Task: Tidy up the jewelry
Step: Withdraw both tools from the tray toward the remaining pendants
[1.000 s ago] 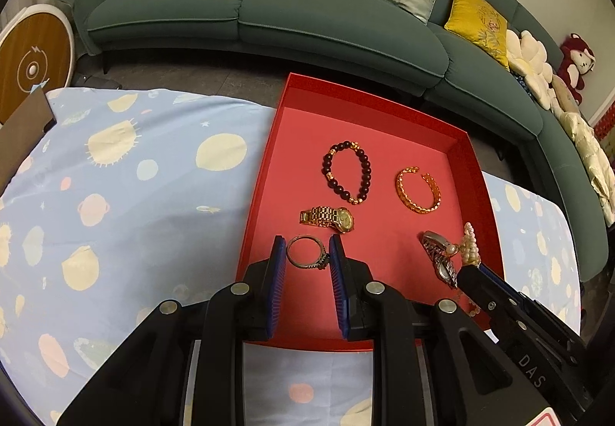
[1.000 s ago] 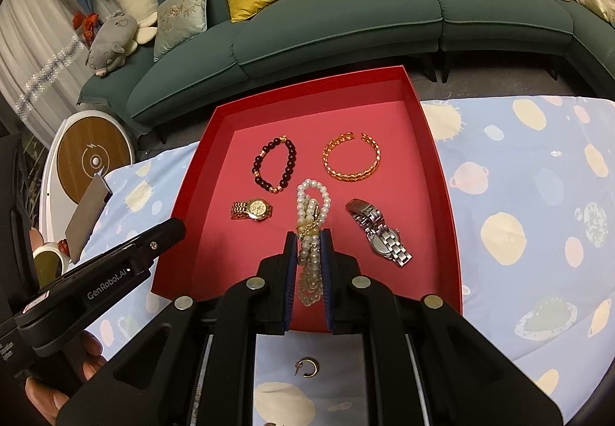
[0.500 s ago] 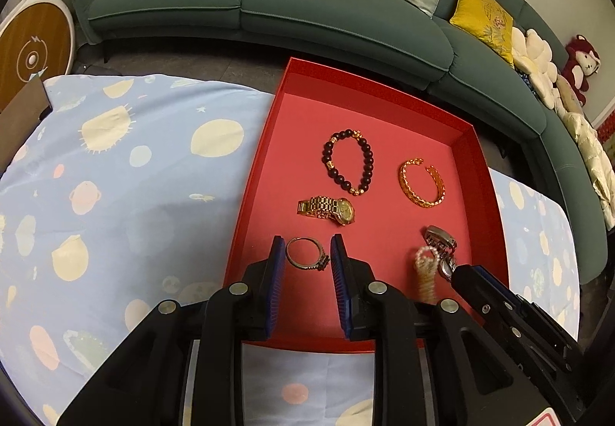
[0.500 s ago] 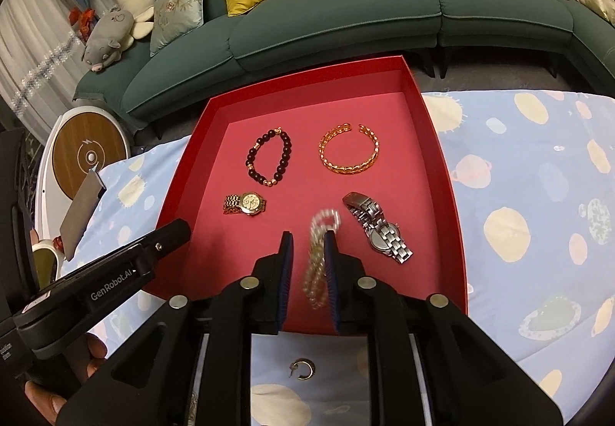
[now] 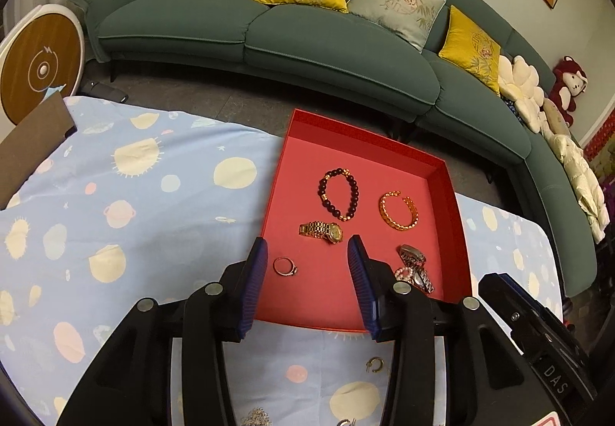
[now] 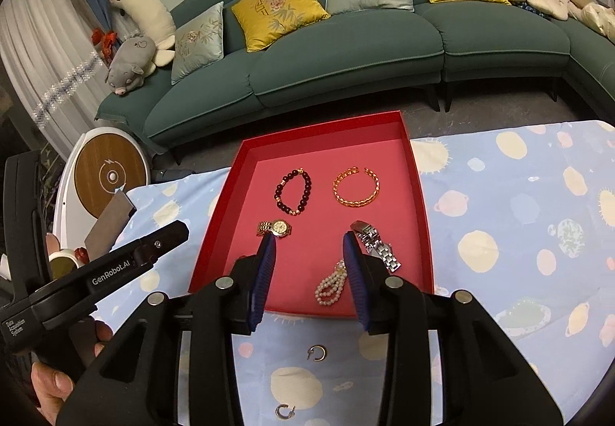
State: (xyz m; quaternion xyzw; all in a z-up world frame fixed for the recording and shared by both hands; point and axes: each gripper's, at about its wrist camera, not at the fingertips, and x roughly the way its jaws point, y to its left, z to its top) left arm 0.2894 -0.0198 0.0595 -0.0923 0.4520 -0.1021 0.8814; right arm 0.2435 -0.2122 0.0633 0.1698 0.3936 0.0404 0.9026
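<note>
Behind my wide-open, empty right gripper [image 6: 309, 253], at six o'clock, a hoop earring [image 6: 317, 353] lies on the cloth; left gripper [image 5: 307, 257], also empty, is farther.

A table draped in a pale blue planet-print cloth [image 6: 519, 203] carries a red tray [image 6: 419, 195]. Near the tray's front edge, two small hoop earrings [image 6: 317, 353] lie on the cloth.

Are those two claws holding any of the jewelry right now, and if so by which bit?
Nothing. Both grippers, left and right, are open; the ring and pearls lie loose in the tray.
</note>
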